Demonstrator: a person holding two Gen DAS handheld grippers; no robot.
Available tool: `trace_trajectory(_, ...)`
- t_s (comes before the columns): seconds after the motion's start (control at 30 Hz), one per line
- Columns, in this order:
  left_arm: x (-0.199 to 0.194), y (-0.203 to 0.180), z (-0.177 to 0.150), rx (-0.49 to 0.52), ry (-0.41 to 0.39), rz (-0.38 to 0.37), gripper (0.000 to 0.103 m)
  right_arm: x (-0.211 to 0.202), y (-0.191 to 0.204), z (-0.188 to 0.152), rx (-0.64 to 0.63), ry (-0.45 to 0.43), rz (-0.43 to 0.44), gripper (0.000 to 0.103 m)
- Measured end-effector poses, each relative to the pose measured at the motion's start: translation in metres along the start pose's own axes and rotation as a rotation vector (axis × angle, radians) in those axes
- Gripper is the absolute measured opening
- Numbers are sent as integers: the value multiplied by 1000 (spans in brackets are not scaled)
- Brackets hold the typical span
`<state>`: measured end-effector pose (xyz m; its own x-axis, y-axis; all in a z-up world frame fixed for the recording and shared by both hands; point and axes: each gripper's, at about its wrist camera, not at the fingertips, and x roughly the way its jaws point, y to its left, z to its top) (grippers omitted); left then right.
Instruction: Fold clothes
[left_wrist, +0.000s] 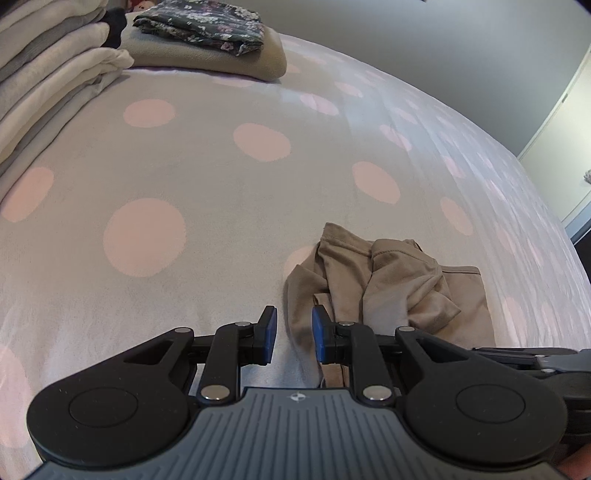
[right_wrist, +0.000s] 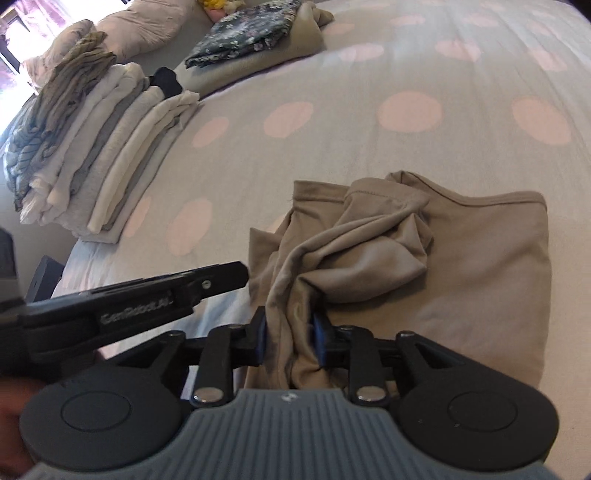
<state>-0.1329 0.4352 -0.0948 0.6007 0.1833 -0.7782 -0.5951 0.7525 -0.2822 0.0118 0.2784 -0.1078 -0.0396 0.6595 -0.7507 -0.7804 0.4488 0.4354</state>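
Observation:
A tan garment lies crumpled on the grey bedspread with pink dots. My right gripper is shut on a bunched fold of the tan garment at its near left edge. In the left wrist view the same garment lies just ahead and right of my left gripper, which is open, with the garment's left edge reaching between its blue pads. The left gripper also shows from the side in the right wrist view, left of the garment.
A stack of folded white and grey clothes stands at the left of the bed. A folded beige piece with a dark floral cloth on top lies at the far side. Pillows lie beyond.

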Motion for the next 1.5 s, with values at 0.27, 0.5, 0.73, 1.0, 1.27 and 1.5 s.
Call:
trace_trajectory(0.27, 1, -10, 2, 37, -7, 15, 18, -60, -16, 7, -95, -118, -62, 39)
trace_trajectory(0.5, 10, -13, 1, 60, 19, 29, 18, -27, -30, 8, -259, -60, -180, 16)
trace_trajectory(0.73, 15, 2, 5, 3, 13, 32, 18, 5, -14, 21, -329, -55, -144, 16)
trace_trajectory(1.0, 14, 10, 10, -23, -13, 36, 18, 33, 9, 40, -364, -50, -93, 16)
trace_trajectory(1.27, 12, 12, 13, -31, -28, 50, 16, 44, 26, 47, -372, -66, -60, 14)
trace_trajectory(1.5, 4, 20, 14, -63, -46, 48, 16, 27, 28, 47, -387, -80, -57, 16)
